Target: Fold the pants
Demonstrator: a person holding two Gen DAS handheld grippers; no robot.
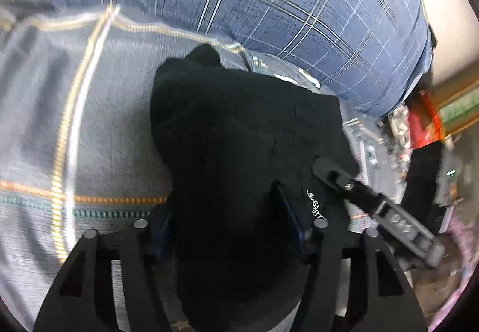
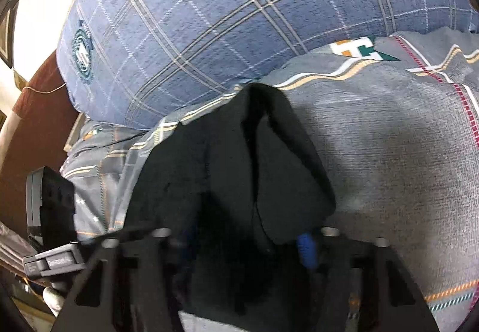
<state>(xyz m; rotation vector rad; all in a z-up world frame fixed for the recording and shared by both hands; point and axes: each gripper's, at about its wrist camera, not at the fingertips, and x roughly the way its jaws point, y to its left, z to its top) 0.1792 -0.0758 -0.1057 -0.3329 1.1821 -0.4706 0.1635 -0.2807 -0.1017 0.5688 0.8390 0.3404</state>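
Black pants (image 1: 239,122) lie bunched on the grey bedsheet (image 1: 89,122), with small white lettering near their right edge. My left gripper (image 1: 224,212) has the cloth filling the gap between its blue pads and is shut on it. From the right, the other gripper's grey finger (image 1: 374,203) reaches onto the same bundle. In the right wrist view the pants (image 2: 239,167) rise in a folded peak. My right gripper (image 2: 247,239) is shut on their near end, one blue pad (image 2: 305,251) showing beside the cloth. The left gripper's body (image 2: 51,212) shows at the left edge.
A big blue plaid pillow (image 1: 269,2) (image 2: 209,17) lies just beyond the pants. The grey patterned sheet (image 2: 404,152) stretches to the right. A brown headboard (image 2: 36,122) stands at the left, and red and cluttered items (image 1: 422,122) sit past the bed's right side.
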